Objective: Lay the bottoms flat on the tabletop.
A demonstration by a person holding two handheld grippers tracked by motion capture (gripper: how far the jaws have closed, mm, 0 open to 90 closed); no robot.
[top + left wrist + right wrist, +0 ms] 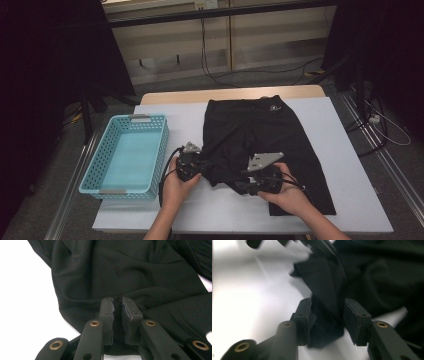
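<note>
Our left gripper (117, 305) has its jaws drawn narrow on a fold of the black shorts (260, 135), pads pressing the cloth between them. Our right gripper (327, 315) stands partly open: a bunch of the same cloth lies between its jaws, resting against one pad with a gap at the other, so we judge it no firm grip.

The shorts lie on the middle of the table, waistband at the far edge, legs running toward us, so the long axis goes from far to near. Both grippers meet at the near hem of the left leg, which is folded over; the left one comes from the basket side, the right from the other. The left hand is the one that holds.

A turquoise basket (100, 172) sits just left of the shorts, on the white table cover (345, 190). Beyond it are a dim floor, cables and dark curtains.
</note>
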